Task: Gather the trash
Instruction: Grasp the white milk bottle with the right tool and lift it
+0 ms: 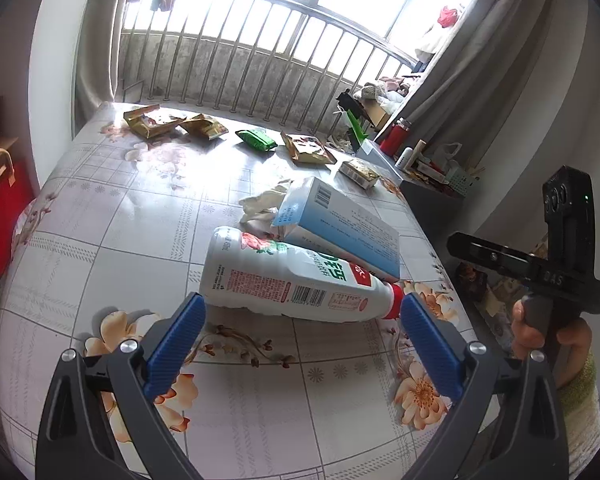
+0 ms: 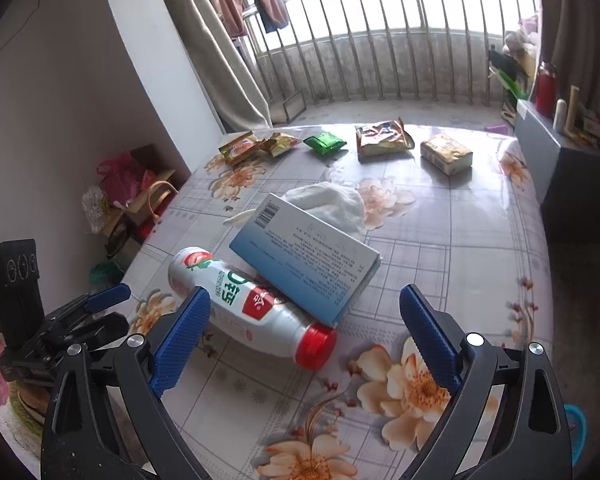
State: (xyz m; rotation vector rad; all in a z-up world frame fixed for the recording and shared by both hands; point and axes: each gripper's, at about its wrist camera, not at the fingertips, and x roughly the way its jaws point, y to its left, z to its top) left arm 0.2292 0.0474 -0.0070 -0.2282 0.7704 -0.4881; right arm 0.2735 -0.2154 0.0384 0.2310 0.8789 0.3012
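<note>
A white drink bottle (image 1: 284,280) with a red cap (image 2: 316,346) lies on its side on the floral table (image 1: 132,240). A blue-and-white box (image 2: 308,256) leans on it, with a crumpled tissue (image 2: 332,204) just behind. My left gripper (image 1: 304,304) is open, its blue fingertips on either side of the bottle's near edge without pressing it. My right gripper (image 2: 305,292) is also open, its left finger over the bottle's body and the box's corner between the tips. Gold wrappers (image 2: 256,146), a green packet (image 2: 324,142) and two more packs (image 2: 384,138) lie at the far edge.
A grey cabinet (image 2: 560,168) with a red flask (image 2: 546,84) stands right of the table. Bags (image 2: 124,196) crowd the floor at the left, a red one (image 1: 0,208) among them. A balcony railing (image 1: 260,60) runs behind. A hand (image 1: 540,328) holds the right gripper beside the table.
</note>
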